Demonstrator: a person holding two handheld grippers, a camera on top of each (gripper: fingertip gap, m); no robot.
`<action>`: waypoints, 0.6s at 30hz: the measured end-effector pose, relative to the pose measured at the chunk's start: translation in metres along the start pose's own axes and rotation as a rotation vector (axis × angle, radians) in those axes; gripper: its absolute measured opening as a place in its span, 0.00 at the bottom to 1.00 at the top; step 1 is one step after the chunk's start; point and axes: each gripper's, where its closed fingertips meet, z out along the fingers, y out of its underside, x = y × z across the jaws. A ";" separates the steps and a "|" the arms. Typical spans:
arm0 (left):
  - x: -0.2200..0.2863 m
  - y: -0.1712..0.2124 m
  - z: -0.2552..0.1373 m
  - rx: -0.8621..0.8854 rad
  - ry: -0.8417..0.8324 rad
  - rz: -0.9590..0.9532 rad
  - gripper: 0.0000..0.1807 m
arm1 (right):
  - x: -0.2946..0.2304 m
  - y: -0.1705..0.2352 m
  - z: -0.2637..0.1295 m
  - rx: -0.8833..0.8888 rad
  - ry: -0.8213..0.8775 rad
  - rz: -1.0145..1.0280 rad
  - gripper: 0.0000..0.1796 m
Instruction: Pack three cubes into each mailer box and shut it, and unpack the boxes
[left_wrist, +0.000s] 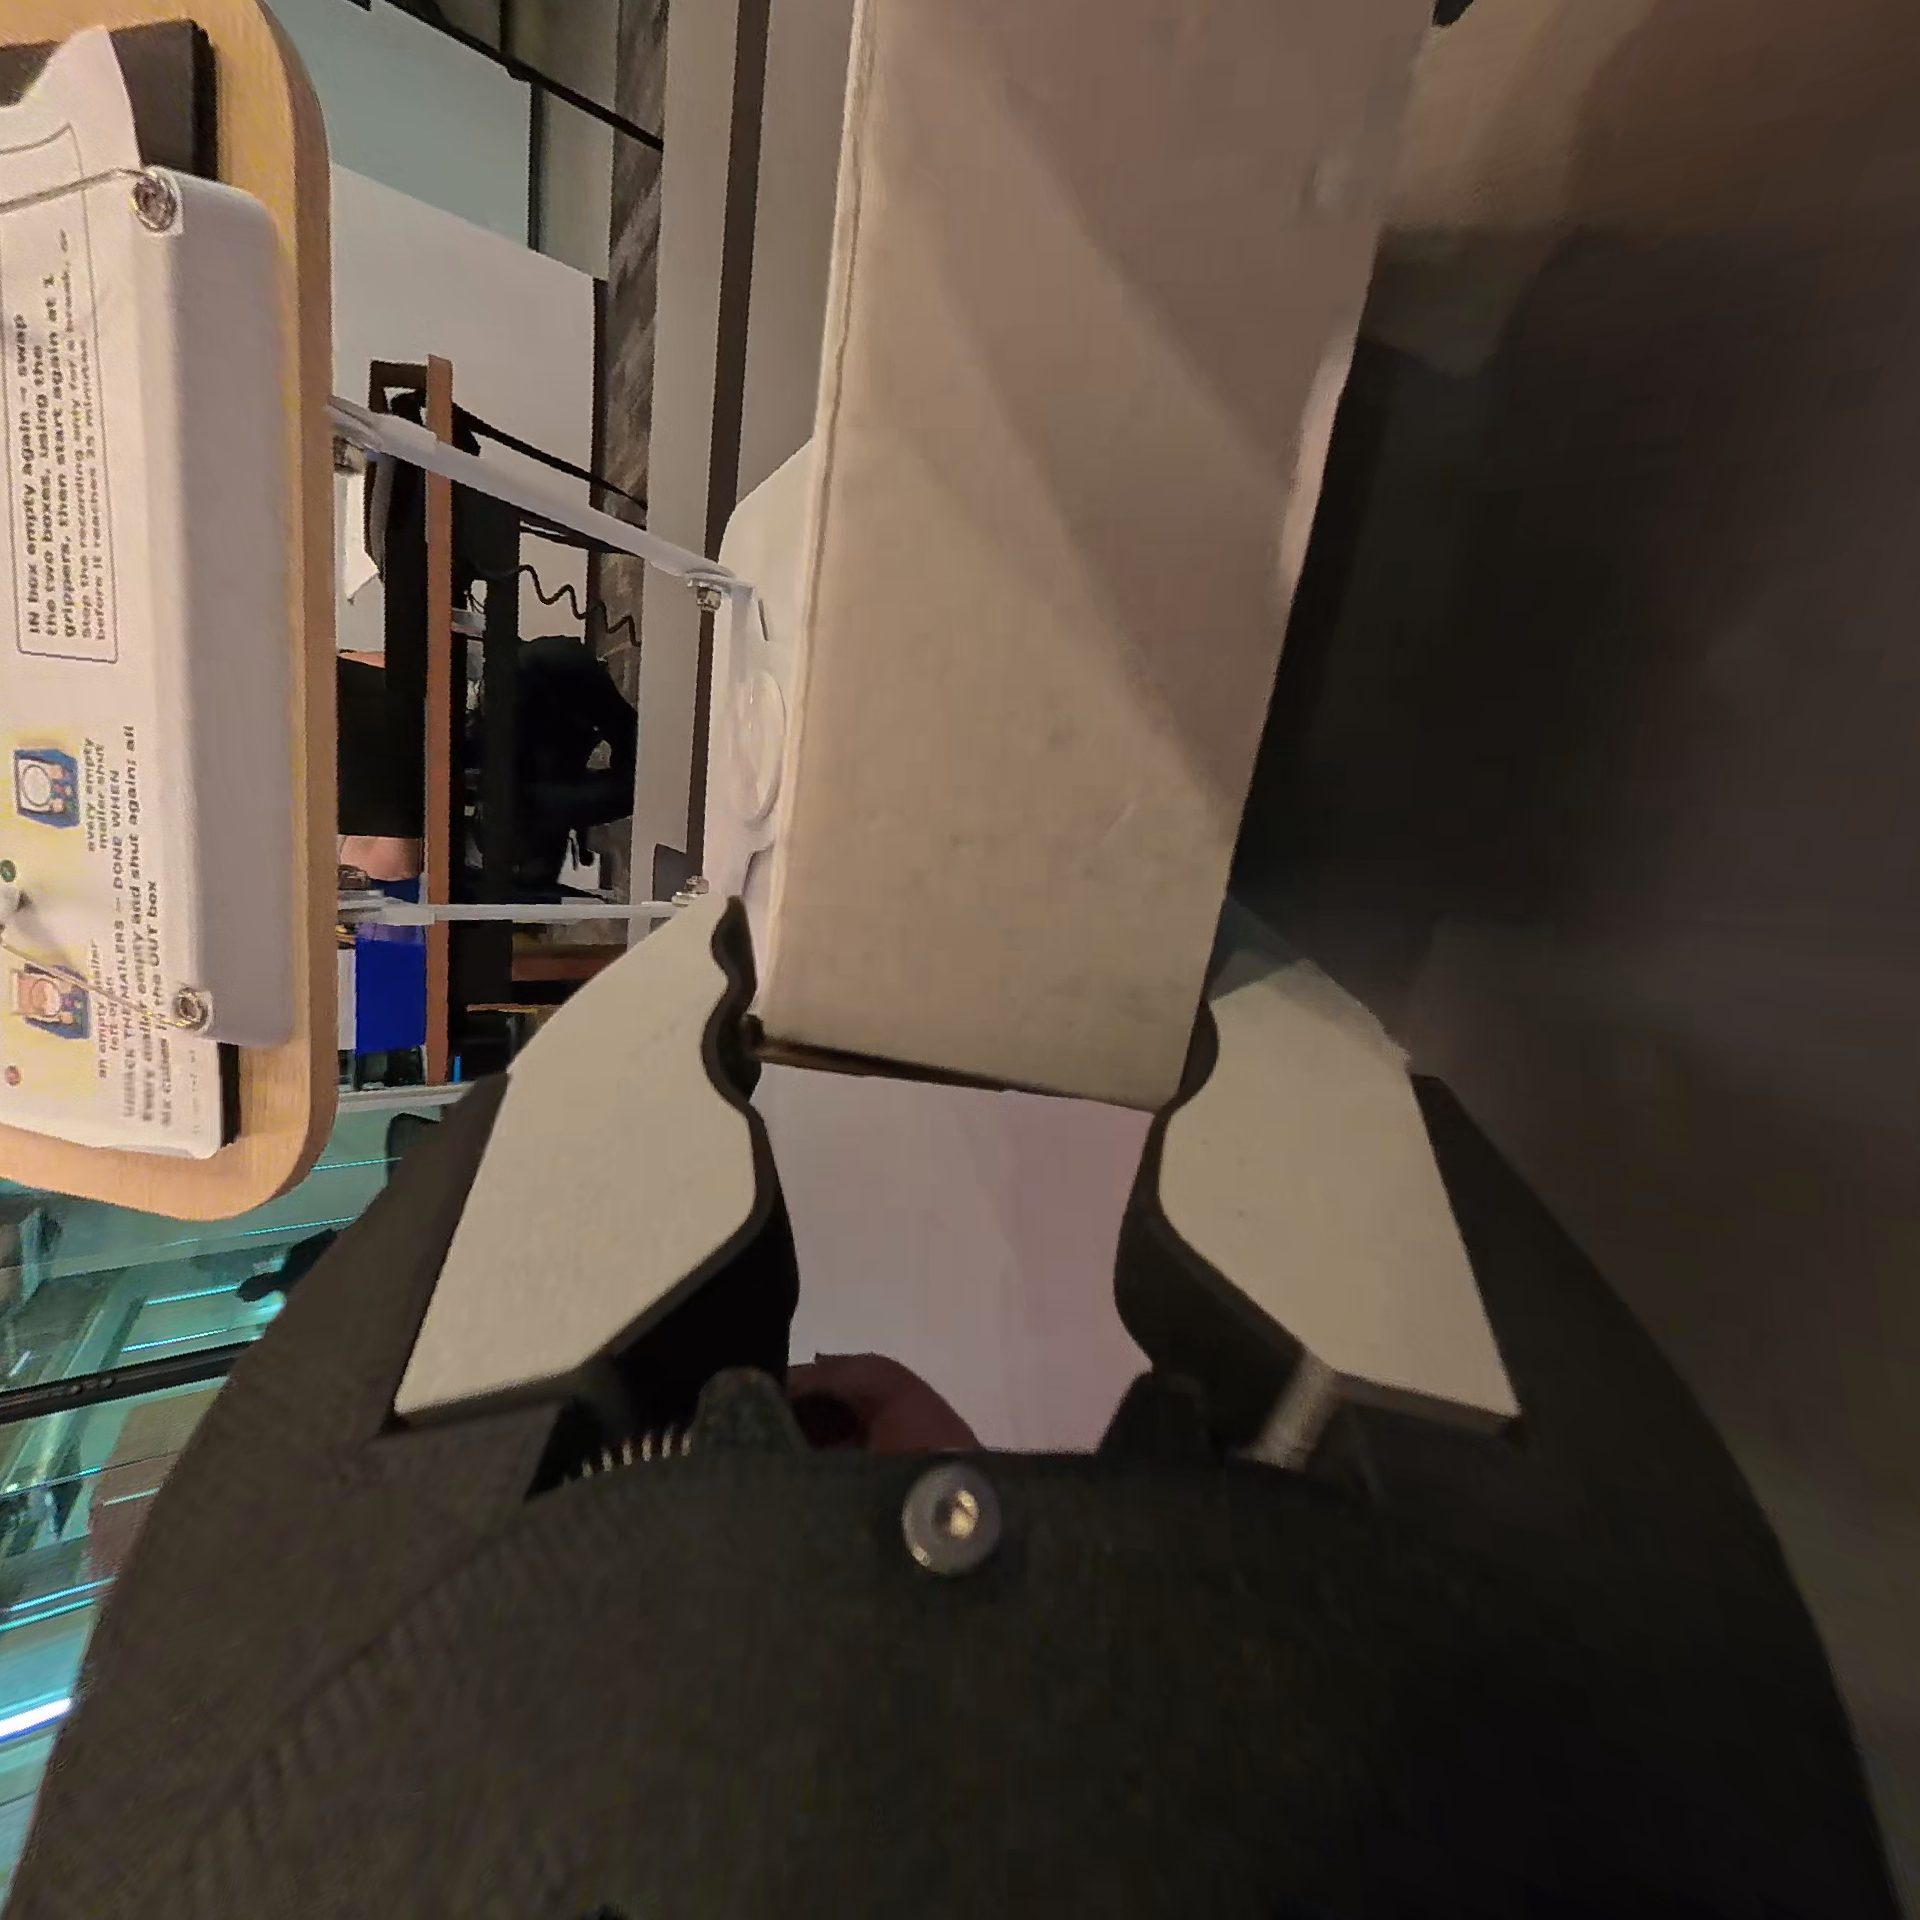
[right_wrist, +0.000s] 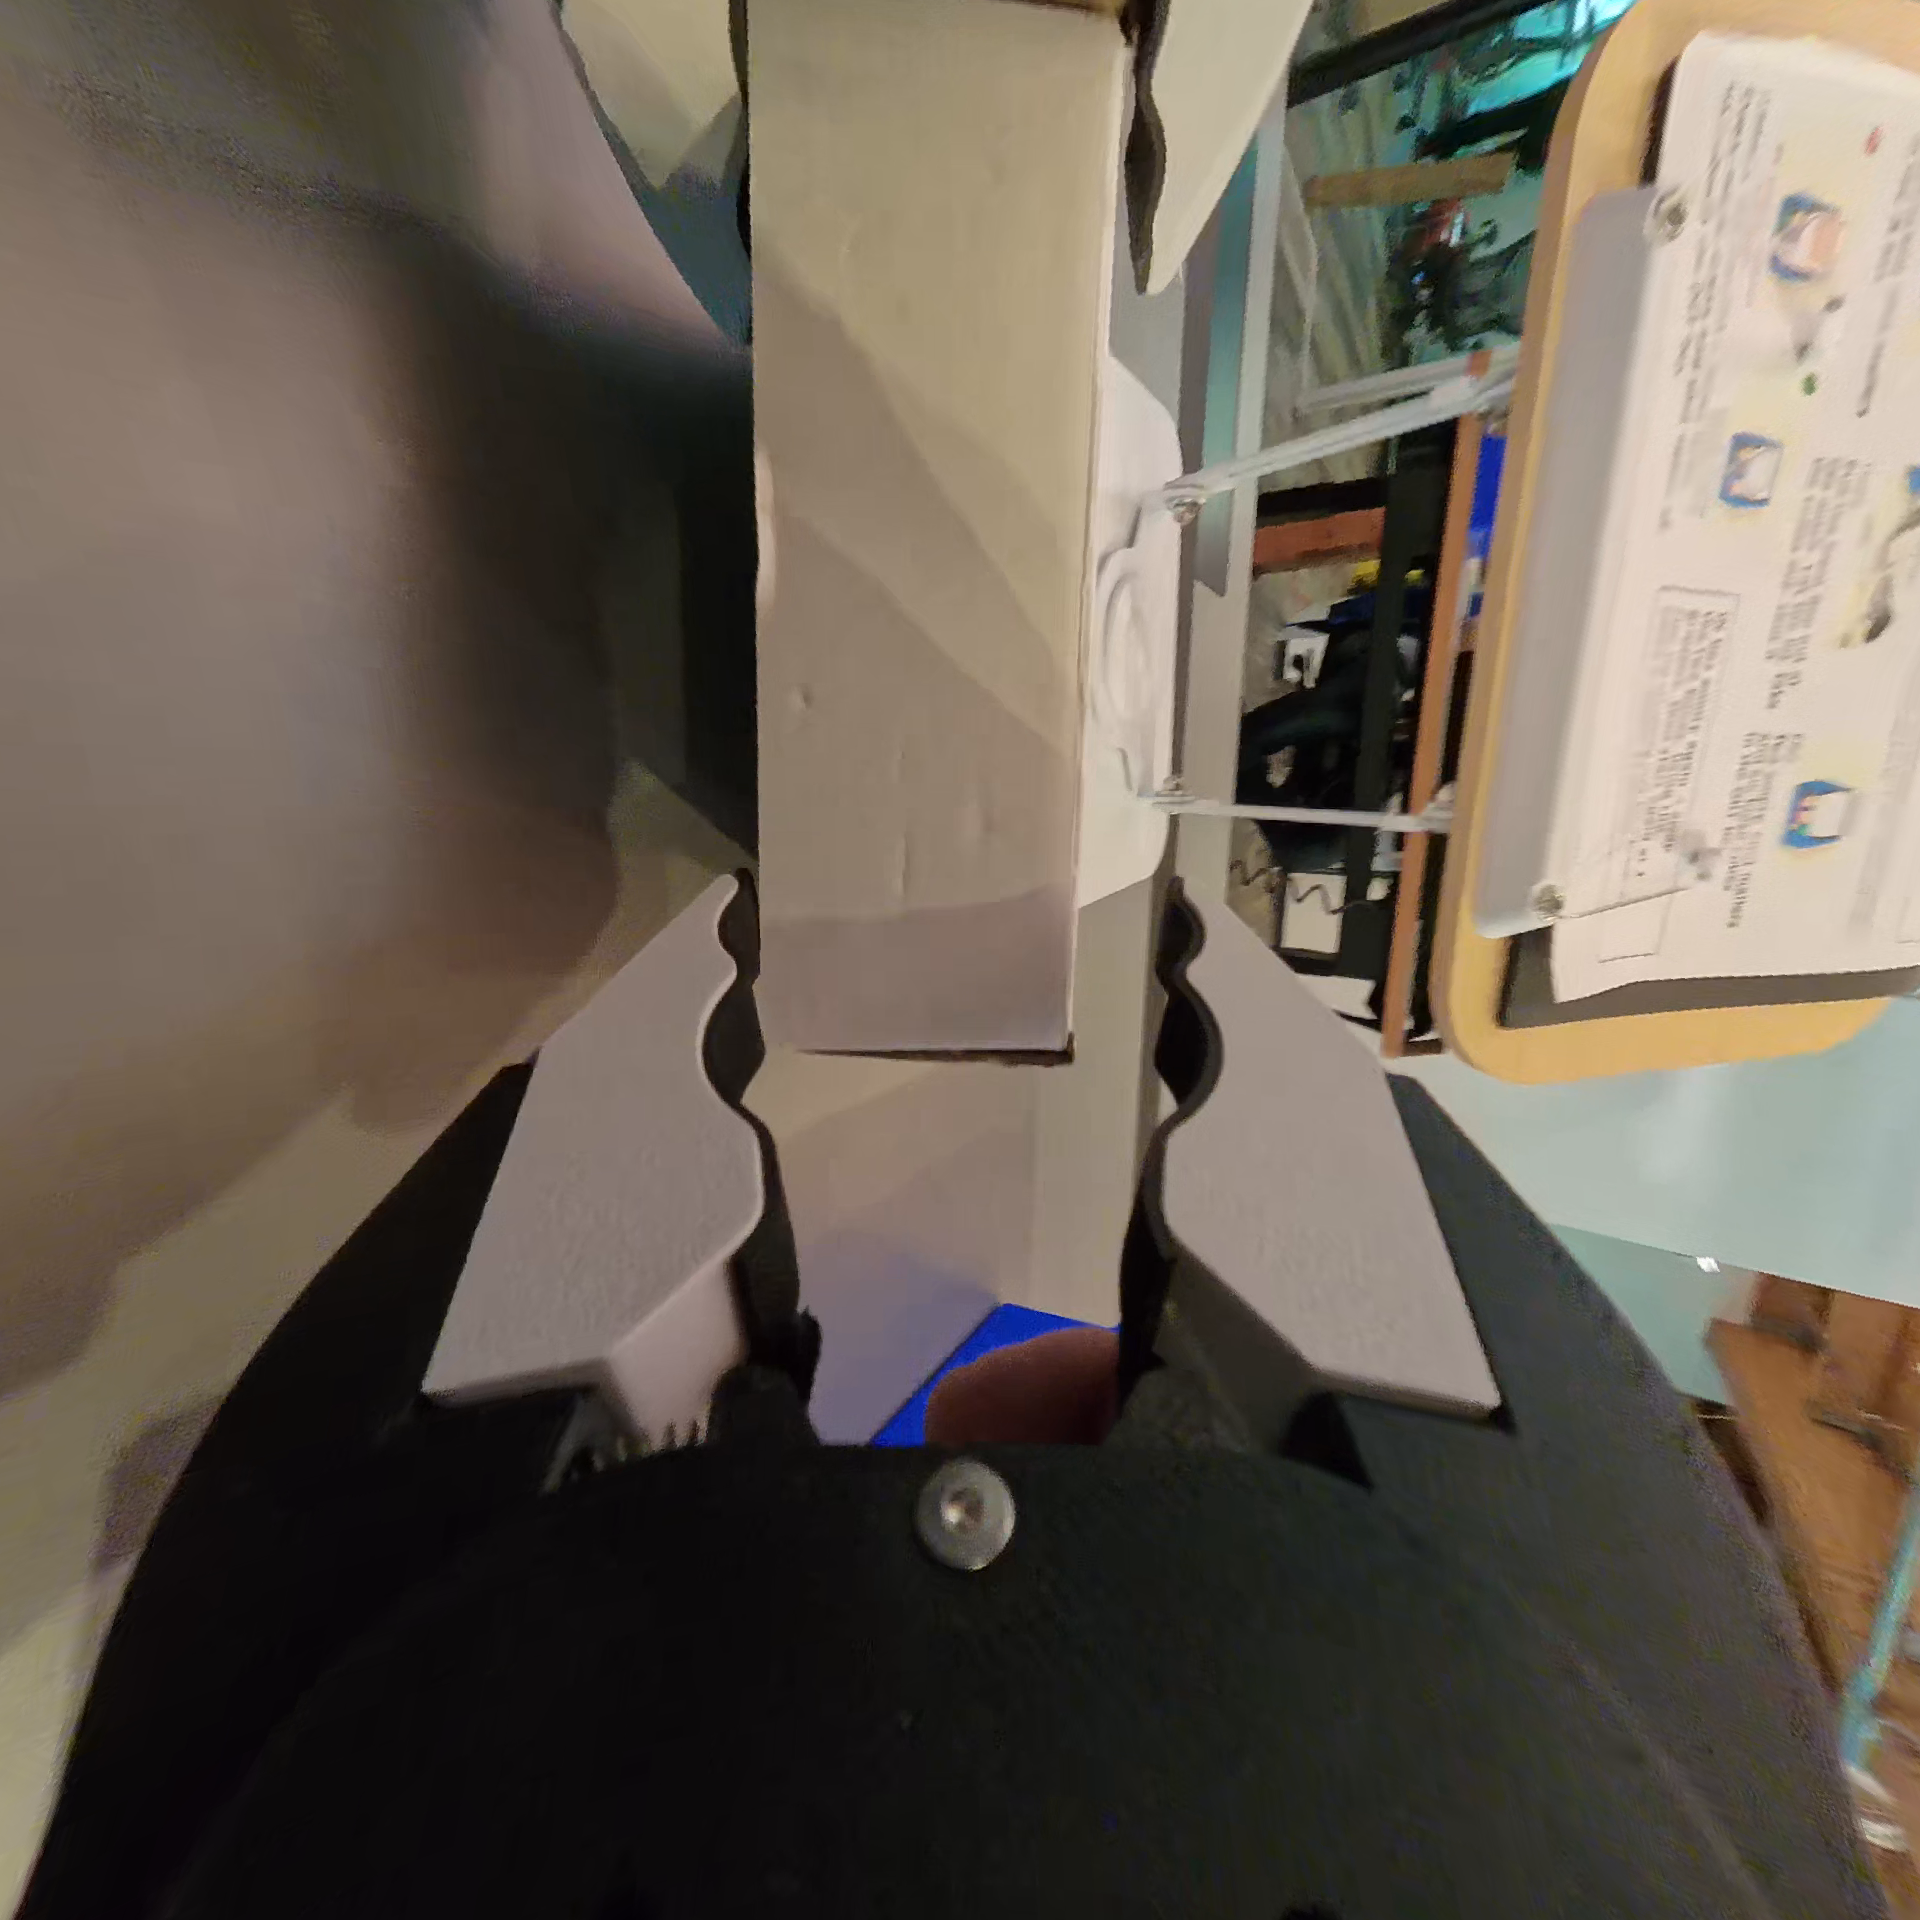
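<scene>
Left wrist view: my left gripper (left_wrist: 966, 1029) pinches the white mailer box (left_wrist: 1039, 623); my right gripper (right_wrist: 961, 997), half open, should squeeze too.

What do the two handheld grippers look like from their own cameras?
Both match: the left gripper and right gripper have a matte black textured body, pale grey angular fingers with wavy black inner pads, a silver centre screw and a small exposed spring.

A blurred patch (right_wrist: 291, 582) hides the left; the mailer box (right_wrist: 925, 520) top seems cut off.
</scene>
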 end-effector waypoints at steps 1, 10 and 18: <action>0.000 -0.001 -0.001 -0.002 0.010 -0.010 0.42 | 0.000 -0.004 -0.001 0.007 0.011 -0.021 0.41; 0.001 -0.001 -0.002 -0.034 0.011 -0.001 0.42 | -0.006 -0.020 0.001 0.017 0.017 -0.059 0.31; 0.001 -0.002 -0.002 -0.022 0.002 0.000 0.42 | -0.007 -0.021 -0.003 0.076 -0.105 0.051 0.30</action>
